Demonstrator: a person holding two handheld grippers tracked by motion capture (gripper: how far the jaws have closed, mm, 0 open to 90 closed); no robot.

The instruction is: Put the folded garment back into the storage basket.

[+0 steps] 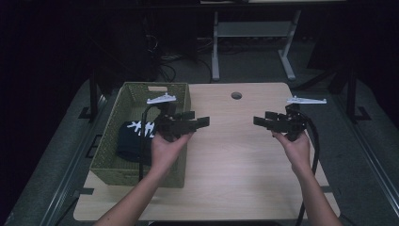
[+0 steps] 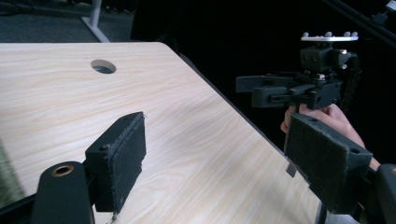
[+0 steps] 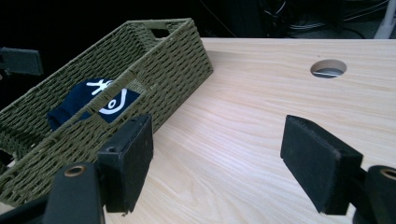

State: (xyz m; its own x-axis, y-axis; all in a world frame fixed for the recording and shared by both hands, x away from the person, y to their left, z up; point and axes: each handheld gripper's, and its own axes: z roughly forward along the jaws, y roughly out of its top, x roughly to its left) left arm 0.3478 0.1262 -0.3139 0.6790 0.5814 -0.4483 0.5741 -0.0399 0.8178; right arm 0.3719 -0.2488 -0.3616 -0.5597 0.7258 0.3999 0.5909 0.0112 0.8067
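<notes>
A green woven basket (image 1: 178, 99) (image 3: 173, 65) stands at the left of the wooden table (image 1: 235, 155). Inside it lies a folded dark blue cloth with white print (image 1: 134, 134) (image 3: 100, 102). My left gripper (image 1: 200, 120) (image 2: 212, 161) is held above the table beside the basket's right wall, open and empty, pointing right. My right gripper (image 1: 261, 120) (image 3: 217, 161) is held above the table's right side, open and empty, pointing left toward the basket. The two grippers face each other across the bare middle; the right gripper (image 2: 252, 91) appears far off in the left gripper view.
A round cable hole (image 1: 236, 95) (image 2: 103, 66) (image 3: 328, 68) sits near the table's far edge. Beyond the table stand a white desk frame (image 1: 254, 33) and tangled cables (image 1: 164, 56) on a dark floor. Black cables trail from both grippers.
</notes>
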